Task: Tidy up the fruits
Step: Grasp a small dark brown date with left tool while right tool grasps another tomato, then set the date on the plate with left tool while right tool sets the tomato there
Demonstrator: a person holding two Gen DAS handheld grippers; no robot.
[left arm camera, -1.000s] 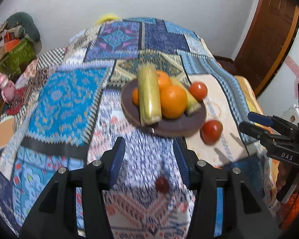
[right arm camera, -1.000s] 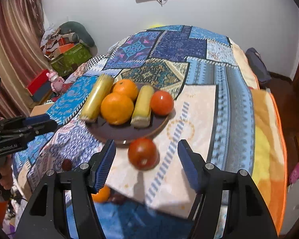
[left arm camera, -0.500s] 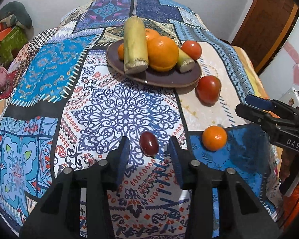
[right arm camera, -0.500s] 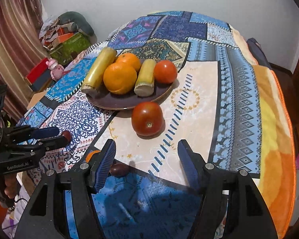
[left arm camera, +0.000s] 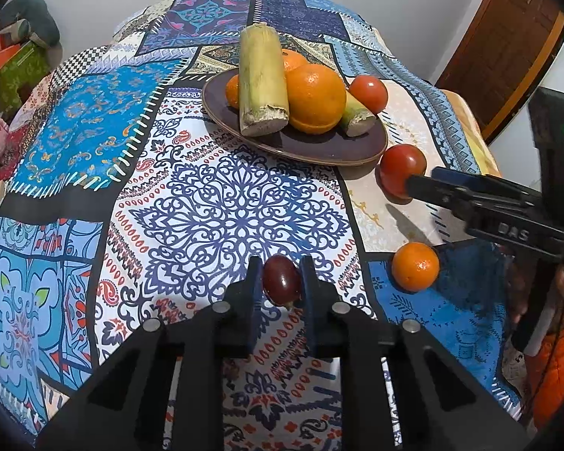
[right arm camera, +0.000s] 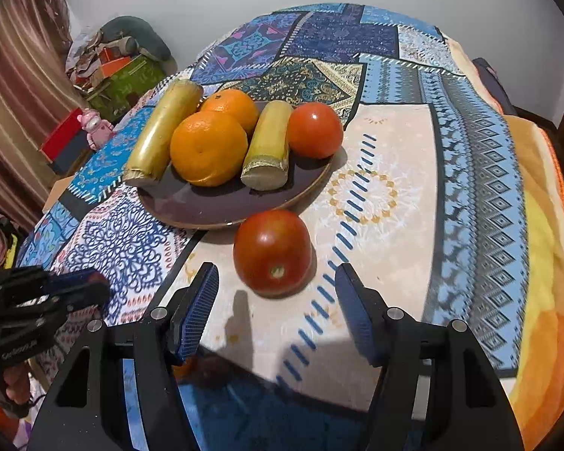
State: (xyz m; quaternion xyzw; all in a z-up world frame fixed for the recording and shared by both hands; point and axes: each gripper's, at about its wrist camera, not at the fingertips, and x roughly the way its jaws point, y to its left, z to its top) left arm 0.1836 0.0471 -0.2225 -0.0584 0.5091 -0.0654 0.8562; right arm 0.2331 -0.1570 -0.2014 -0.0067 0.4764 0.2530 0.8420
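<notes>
The left wrist view shows the left gripper (left arm camera: pixel 281 280) clamped on a small dark red grape (left arm camera: pixel 282 280); its jaws have just been closing, and the pads now press on both sides of the fruit low over the patchwork cloth (left arm camera: pixel 222 210) that covers the desk. Beyond it sits a dark brown plate (left arm camera: pixel 319 148) carrying two cut lengths of sugarcane, a long one (left arm camera: pixel 262 82) and a shorter one (left arm camera: pixel 355 112), a large orange (left arm camera: pixel 315 97) between them, a second orange (left arm camera: pixel 292 61) behind it, a third orange (left arm camera: pixel 232 91) peeking out left of the long cane, and a tomato (left arm camera: pixel 368 88) at the plate's far right edge. A small orange (left arm camera: pixel 415 266) lies alone on the cloth to the right of the held grape, off the plate.

The right gripper (right arm camera: pixel 276 308) reaches in from the right in that same picture, its black fingers ending at a loose tomato (left arm camera: pixel 402 167) that rests on the cloth just beside the plate's rim. In the right wrist view this tomato (right arm camera: pixel 272 251) lies stem end toward the camera, just ahead of the blue-padded fingers (right arm camera: pixel 195 312), which stand apart and do not touch it. The left gripper appears at that view's left edge, held in a hand (right arm camera: pixel 17 381).
</notes>
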